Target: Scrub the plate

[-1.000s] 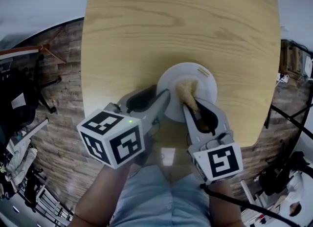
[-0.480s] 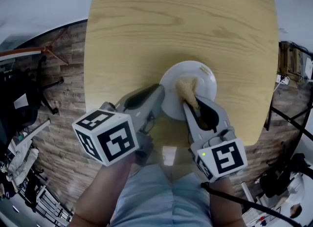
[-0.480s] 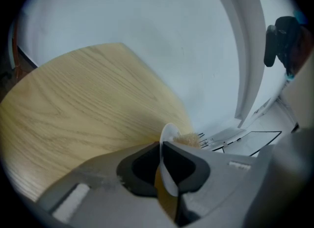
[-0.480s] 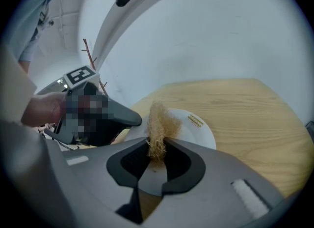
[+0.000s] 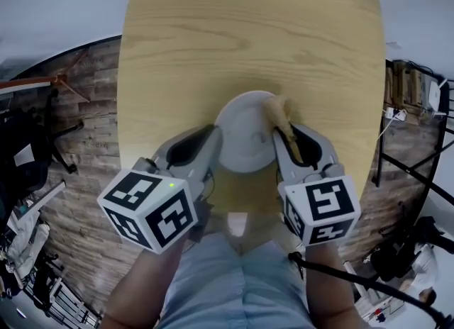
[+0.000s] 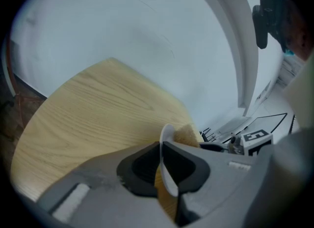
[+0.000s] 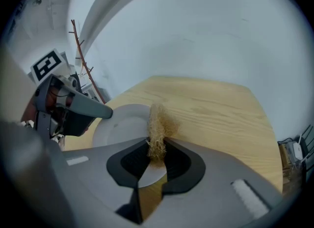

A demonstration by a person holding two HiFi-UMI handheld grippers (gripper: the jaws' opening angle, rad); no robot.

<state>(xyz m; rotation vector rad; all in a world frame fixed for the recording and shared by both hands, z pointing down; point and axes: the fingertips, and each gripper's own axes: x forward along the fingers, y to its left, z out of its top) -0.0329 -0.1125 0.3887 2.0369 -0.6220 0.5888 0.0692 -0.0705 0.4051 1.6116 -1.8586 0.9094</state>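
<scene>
A white plate [image 5: 243,138] is over the near part of the round wooden table [image 5: 248,37]. My left gripper [image 5: 216,141] is shut on the plate's left rim; its jaws have just been closing on it. In the left gripper view the rim [image 6: 167,162] stands edge-on between the pads, so the plate is tilted up. My right gripper [image 5: 283,136] is shut on a tan loofah scrubber [image 5: 277,117], which lies at the plate's right edge. In the right gripper view the scrubber [image 7: 158,126] sticks out of the jaws over the plate [image 7: 120,124].
The table's near edge [image 5: 241,210] runs just in front of the person's lap. Brown plank floor [image 5: 78,150] lies left, with a dark chair base and clutter. Cables and a stand [image 5: 404,171] are on the right. A pale wall lies beyond the table.
The left gripper went from open beside the plate to shut on its left rim and rose a little. The scrubber slid from the plate's middle to its right edge.
</scene>
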